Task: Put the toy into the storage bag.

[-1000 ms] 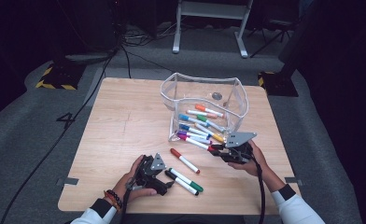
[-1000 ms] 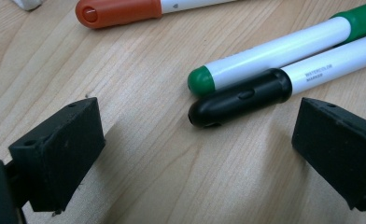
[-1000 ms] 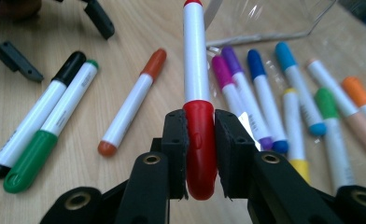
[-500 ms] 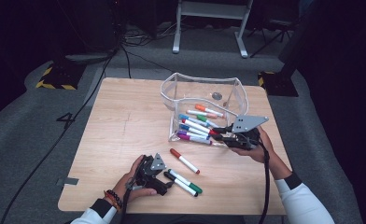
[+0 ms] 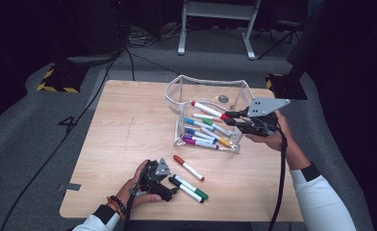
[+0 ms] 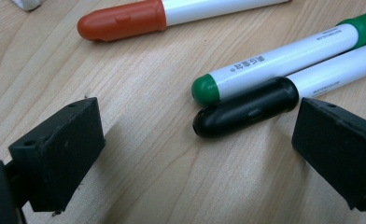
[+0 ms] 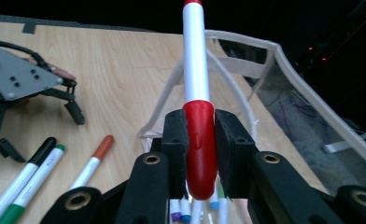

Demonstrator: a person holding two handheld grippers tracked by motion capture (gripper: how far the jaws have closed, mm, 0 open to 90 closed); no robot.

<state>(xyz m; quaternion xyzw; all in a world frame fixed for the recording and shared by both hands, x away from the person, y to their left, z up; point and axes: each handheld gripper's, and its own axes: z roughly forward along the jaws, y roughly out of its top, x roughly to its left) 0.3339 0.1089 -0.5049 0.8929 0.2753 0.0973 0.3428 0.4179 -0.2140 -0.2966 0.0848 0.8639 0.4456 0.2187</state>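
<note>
A clear plastic pouch (image 5: 206, 79) stands open at the table's centre right with several coloured markers in it. My right gripper (image 5: 227, 118) hovers at its right edge, shut on the red cap of a white marker (image 5: 207, 109) that points out over the pouch. In the right gripper view the red cap (image 7: 200, 140) sits squeezed between the jaws. My left gripper (image 5: 171, 185) rests open on the table near the front edge. A black-capped marker (image 6: 246, 107) lies between its jaws, with a green one (image 6: 274, 63) right beside it.
An orange-red marker (image 5: 189, 167) lies loose on the wood just beyond the left gripper. The table (image 5: 129, 125) is bare wood to the left of the pouch. A metal stand and cables sit on the floor behind.
My right gripper has lifted from beside the pouch and moved up over its right edge, carrying the red-capped marker. The left gripper has stayed put.
</note>
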